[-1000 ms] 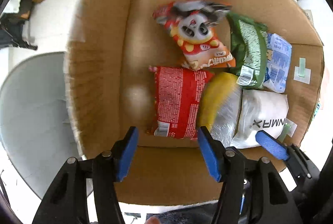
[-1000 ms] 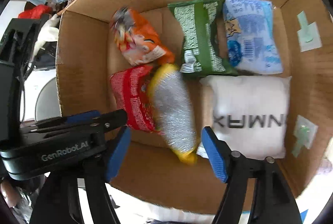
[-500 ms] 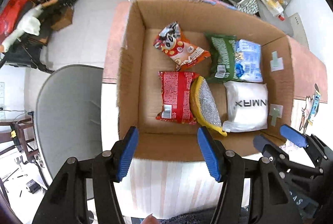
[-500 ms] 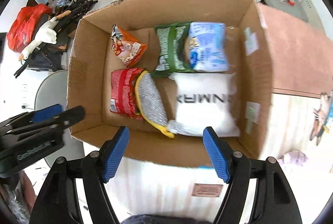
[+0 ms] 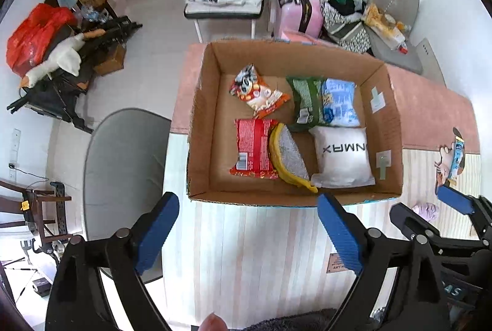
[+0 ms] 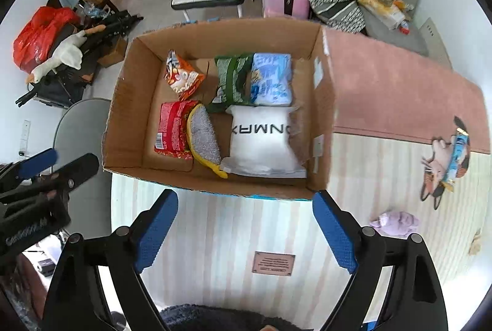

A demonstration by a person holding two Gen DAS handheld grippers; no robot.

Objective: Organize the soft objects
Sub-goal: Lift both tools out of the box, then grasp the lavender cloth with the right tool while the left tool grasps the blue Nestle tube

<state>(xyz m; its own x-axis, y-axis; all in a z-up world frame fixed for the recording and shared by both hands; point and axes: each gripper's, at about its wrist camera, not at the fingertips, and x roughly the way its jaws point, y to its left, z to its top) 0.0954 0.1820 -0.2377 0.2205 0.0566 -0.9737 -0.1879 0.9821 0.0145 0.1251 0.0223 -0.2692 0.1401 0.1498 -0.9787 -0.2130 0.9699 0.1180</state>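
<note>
While both claws hover released above the cardboard box, six packs lie inside.
Next, I judge, reach right of the box for the lilac soft item, pinching its middle gently.

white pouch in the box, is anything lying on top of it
No, the white pouch lies bare in the box, its black lettering fully showing, with the sponge beside it.
</note>
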